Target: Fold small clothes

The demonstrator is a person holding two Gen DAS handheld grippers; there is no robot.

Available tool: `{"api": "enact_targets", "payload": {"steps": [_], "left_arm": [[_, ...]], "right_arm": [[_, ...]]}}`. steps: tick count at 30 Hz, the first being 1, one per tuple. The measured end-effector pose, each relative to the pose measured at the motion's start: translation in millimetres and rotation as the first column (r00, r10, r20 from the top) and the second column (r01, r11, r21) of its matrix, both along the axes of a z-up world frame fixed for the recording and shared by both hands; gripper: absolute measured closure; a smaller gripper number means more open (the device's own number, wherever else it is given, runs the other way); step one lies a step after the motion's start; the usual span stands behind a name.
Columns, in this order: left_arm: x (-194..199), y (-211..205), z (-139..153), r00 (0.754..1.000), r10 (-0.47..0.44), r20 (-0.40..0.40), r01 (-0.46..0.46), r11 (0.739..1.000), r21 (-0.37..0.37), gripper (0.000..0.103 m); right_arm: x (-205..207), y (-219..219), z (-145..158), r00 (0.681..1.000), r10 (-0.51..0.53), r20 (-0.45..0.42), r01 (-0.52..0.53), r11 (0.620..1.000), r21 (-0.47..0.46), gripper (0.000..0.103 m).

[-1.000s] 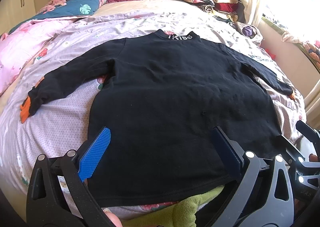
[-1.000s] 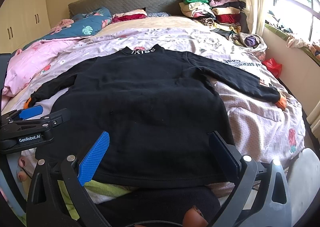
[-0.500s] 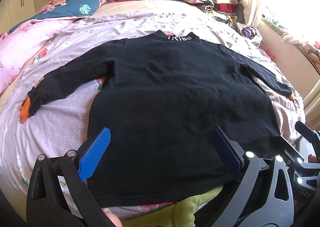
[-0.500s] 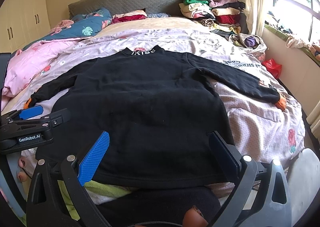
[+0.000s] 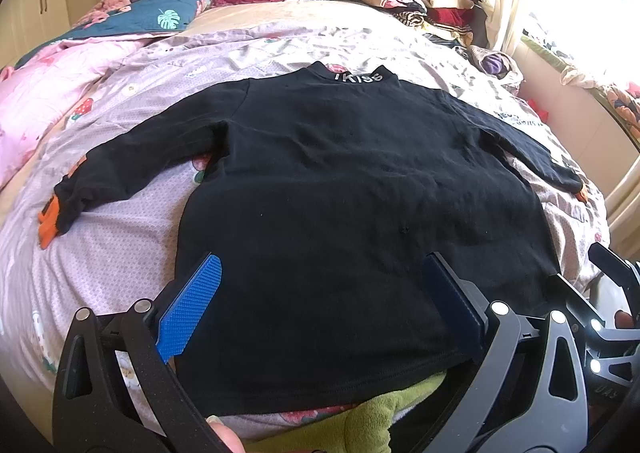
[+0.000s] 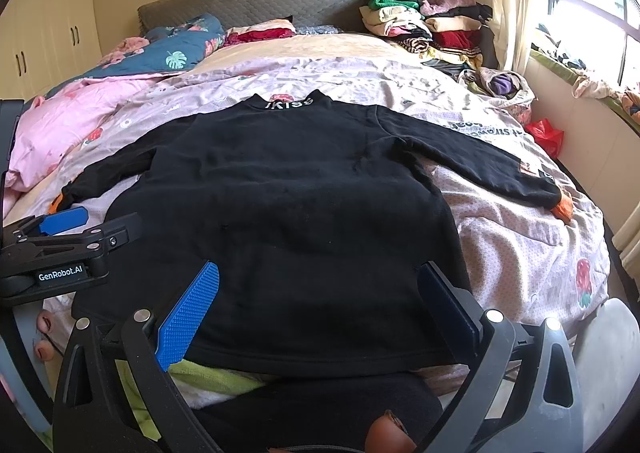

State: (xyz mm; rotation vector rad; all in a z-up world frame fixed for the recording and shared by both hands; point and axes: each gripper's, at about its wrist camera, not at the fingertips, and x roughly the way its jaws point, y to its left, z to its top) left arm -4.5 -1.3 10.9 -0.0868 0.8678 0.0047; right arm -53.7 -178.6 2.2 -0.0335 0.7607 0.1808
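Note:
A small black long-sleeved top lies flat and spread out on the bed, collar with white lettering away from me, orange-trimmed cuffs at both sleeve ends. It also shows in the right wrist view. My left gripper is open and empty, hovering over the top's near hem. My right gripper is open and empty, also above the near hem, further right. The left gripper shows at the left edge of the right wrist view.
The bed has a pale lilac patterned sheet. A pink quilt and a blue floral pillow lie far left. A stack of folded clothes sits at the far right corner. A green cloth lies under the hem.

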Motion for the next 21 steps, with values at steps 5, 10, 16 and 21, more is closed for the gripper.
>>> {"api": "enact_targets", "payload": {"steps": [5, 10, 16, 21], "left_arm": [[1.2, 0.0, 1.3, 1.000, -0.001, -0.001, 0.001, 1.000, -0.003, 0.008], [3.2, 1.4, 0.9, 1.000, -0.003, 0.002, 0.003, 1.000, -0.002, 0.008], [12.2, 3.2, -2.2, 1.000, -0.003, -0.006, 0.003, 1.000, -0.007, 0.008], [17.9, 8.3, -4.9, 1.000, -0.003, -0.007, 0.003, 1.000, -0.014, 0.008]], "right_arm": [[0.3, 1.3, -0.1, 1.000, 0.000, -0.002, 0.000, 1.000, -0.001, 0.004], [2.4, 4.1, 0.0, 1.000, 0.007, -0.002, -0.007, 1.000, -0.011, 0.004], [8.0, 5.9, 2.4, 1.000, 0.006, -0.004, -0.006, 1.000, -0.016, 0.004], [16.4, 5.5, 5.0, 1.000, 0.003, -0.011, -0.003, 1.000, -0.013, 0.004]]}}
